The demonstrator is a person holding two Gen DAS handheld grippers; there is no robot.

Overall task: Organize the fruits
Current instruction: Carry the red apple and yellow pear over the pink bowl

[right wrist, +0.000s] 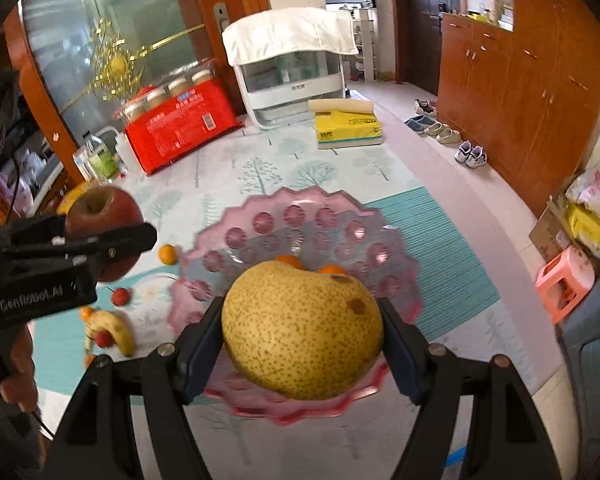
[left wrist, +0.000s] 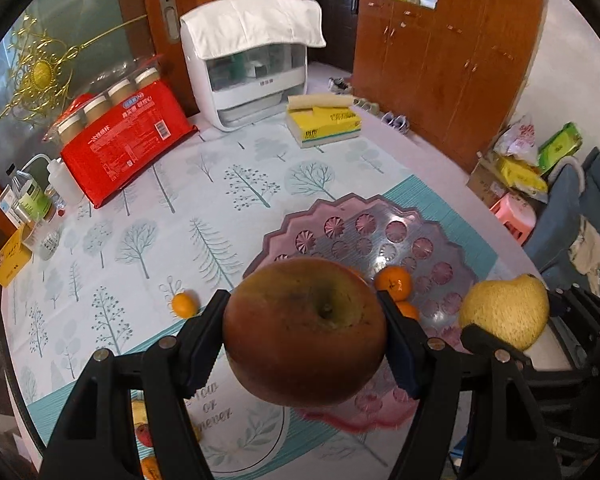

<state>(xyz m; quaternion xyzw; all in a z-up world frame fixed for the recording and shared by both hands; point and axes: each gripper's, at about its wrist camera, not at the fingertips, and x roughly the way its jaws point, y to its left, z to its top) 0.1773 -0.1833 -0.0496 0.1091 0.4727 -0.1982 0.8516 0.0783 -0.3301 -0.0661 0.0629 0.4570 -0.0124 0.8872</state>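
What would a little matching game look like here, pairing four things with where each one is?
Things:
1. apple
2. pear
3. banana
4. tissue pack

Places:
A. far side of the table
B. in the right gripper
C. on the cloth, left of the pink plate
D. in the left gripper

Pairs: 1-D, 2-B, 3-C, 4-A

Right tongs [right wrist: 302, 344] clamp pear [right wrist: 300, 332] above pink plate [right wrist: 396, 276]; left tongs [right wrist: 112, 240] grip apple [right wrist: 100, 208].

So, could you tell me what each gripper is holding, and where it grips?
Left gripper clamps the apple by its sides; right gripper clamps the pear likewise.
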